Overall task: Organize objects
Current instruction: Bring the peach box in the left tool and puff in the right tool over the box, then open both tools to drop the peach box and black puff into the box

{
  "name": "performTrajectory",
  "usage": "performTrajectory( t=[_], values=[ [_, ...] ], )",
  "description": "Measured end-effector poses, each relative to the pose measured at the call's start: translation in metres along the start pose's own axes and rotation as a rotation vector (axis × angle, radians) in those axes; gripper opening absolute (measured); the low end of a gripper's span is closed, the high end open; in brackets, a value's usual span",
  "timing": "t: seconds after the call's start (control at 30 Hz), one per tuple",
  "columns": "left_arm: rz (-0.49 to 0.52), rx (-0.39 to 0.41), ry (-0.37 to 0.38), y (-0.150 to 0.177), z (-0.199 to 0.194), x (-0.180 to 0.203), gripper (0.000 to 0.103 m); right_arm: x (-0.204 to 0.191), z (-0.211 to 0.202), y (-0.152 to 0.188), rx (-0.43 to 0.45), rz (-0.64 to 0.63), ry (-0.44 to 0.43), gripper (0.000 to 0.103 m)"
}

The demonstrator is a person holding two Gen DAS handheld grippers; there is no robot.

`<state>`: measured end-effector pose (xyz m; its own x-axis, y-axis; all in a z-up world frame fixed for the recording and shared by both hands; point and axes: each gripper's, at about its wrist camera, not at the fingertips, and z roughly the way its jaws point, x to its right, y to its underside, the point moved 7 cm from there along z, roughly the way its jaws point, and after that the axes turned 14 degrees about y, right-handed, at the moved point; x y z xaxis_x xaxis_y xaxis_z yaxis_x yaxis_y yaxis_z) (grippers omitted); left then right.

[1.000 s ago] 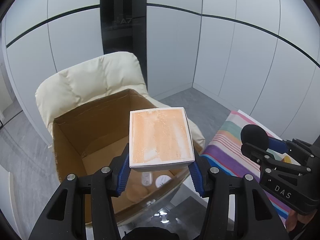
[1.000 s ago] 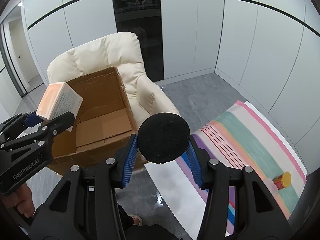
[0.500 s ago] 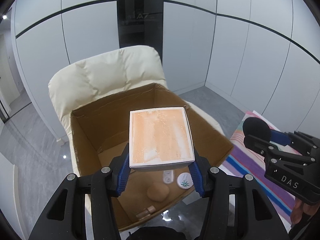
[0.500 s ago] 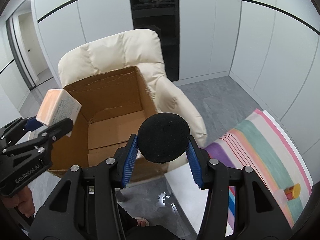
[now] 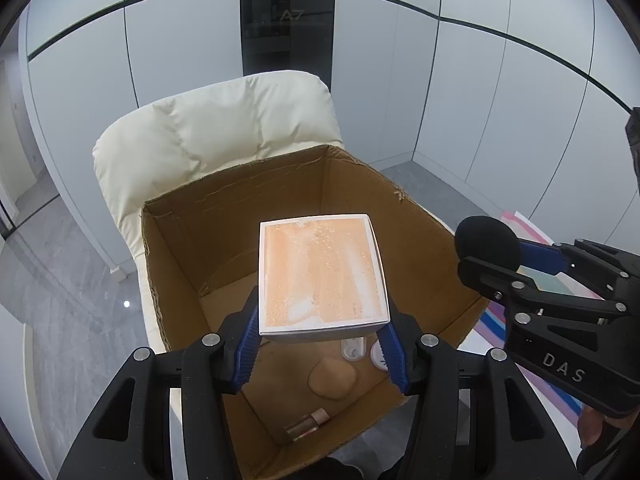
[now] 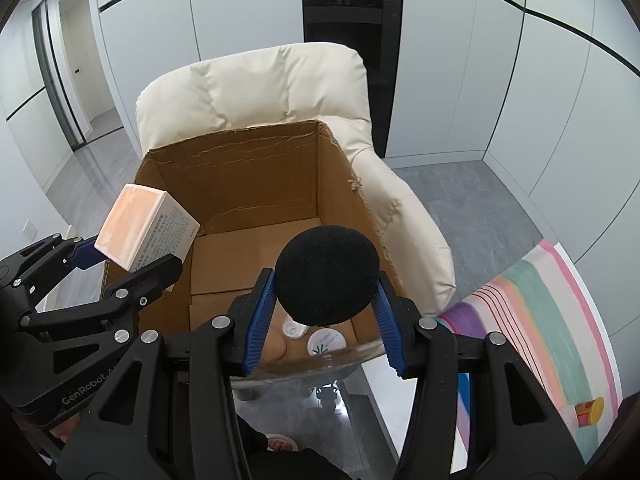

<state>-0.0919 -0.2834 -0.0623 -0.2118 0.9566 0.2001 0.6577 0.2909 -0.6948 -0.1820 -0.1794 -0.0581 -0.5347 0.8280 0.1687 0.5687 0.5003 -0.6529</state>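
The chair (image 5: 216, 132) holds the carton (image 5: 180, 248), open-topped and filling the middle of both views; this is where the things look bound. In the left wrist view the left gripper (image 5: 322, 344) is clamped on the box (image 5: 320, 272), an orange-faced white pack gripped by its two sides and hanging over the carton's middle, clear of the walls. The right gripper (image 6: 326, 320) is clamped on the ball (image 6: 327, 274), a black foam sphere, over the carton's near edge at 6 o'clock in the right wrist view; in the left view it sits at 3 o'clock, just outside the right wall.

Judged from this, both loads are about to be lowered in. Best to bring the box down level toward the bare floor at 10 o'clock of the carton, since the near corner is already taken: a tan pad (image 5: 332, 378), a white lid (image 6: 327, 342) and a small cap (image 6: 294, 328) lie there, with a vial (image 5: 306, 424) closer still. Open the jaws only when the box is low, so that it does not tip. The ball needs to move further in over the rim first; being round, it may roll, so release it against a wall or the box.
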Motion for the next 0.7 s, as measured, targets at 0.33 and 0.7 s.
performTrajectory(
  t=[0.33, 0.7],
  values=[
    [-0.032, 0.044, 0.003, -0.001, -0.009, -0.029, 0.091, -0.016, 0.017, -0.010, -0.018, -0.009, -0.006, 0.051],
    [-0.102, 0.087, -0.081, -0.002, -0.017, -0.064, 0.103, -0.040, 0.027, -0.013, -0.037, -0.038, -0.029, 0.052]
  ],
)
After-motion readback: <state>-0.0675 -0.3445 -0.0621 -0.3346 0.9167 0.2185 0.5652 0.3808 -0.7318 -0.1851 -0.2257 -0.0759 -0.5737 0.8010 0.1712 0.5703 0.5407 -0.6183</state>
